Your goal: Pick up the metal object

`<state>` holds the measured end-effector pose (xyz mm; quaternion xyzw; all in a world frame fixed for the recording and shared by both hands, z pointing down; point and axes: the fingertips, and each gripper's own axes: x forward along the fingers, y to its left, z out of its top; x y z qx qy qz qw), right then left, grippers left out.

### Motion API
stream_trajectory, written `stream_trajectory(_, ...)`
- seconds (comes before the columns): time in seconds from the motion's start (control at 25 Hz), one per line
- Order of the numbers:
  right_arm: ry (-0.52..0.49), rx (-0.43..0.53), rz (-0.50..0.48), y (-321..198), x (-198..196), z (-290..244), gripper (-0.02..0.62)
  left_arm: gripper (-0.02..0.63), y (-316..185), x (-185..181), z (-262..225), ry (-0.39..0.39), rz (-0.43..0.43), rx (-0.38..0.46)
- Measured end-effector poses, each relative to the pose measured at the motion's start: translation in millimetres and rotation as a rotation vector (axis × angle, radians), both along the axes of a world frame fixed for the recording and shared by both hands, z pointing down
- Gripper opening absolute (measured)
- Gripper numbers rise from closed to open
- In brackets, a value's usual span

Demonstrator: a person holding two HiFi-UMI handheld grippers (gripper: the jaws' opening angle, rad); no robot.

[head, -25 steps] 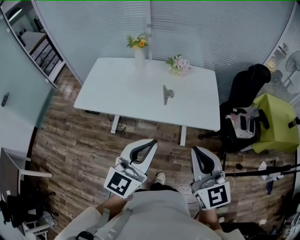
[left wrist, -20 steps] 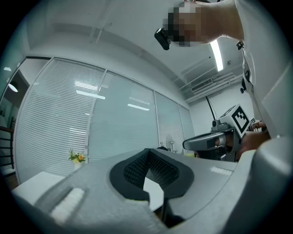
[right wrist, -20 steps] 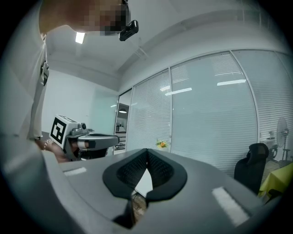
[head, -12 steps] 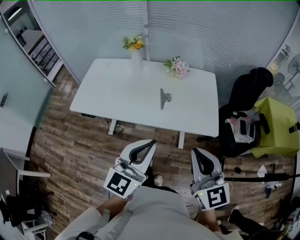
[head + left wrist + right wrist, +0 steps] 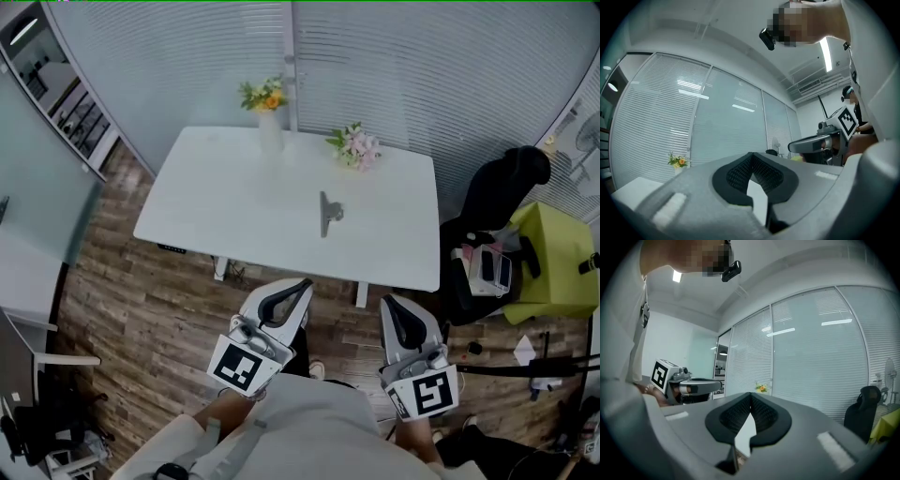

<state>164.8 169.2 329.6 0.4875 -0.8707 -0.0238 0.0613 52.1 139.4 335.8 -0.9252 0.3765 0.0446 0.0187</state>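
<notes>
Head view looks down; gripper views share flowers (image 5: 677, 161).

The table (image 5: 234, 202) has a smooth, matt white top. The metal object (image 5: 328, 214) is dull grey metal with a faint sheen. The floor (image 5: 131, 300) is brown wood planking, streaked with grain. The left gripper (image 5: 751, 154) and right gripper (image 5: 751, 395) have matt grey plastic shells; their fingers (image 5: 767, 416) carry black, finely ribbed pads.

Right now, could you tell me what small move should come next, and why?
Probably step toward the white table, bringing the right gripper forward and opening its jaws. The metal object lies mid-table, far ahead, while the right gripper and left gripper are held by the body, shut and empty.
</notes>
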Motion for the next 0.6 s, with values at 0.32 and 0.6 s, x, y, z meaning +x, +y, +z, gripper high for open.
stream_trajectory(0.32, 0.009, -0.002, 0.009, -68.6, -12.2, 0.2, 0.005, 0.005, -70.2, -9.2, 0.5, 0.013, 0.016, 0.004)
stream_trajectory(0.6, 0.025, -0.014, 0.017, -131.9, -28.4, 1.7, 0.005, 0.005, -132.1, -25.0, 1.8, 0.013, 0.029, -0.003)
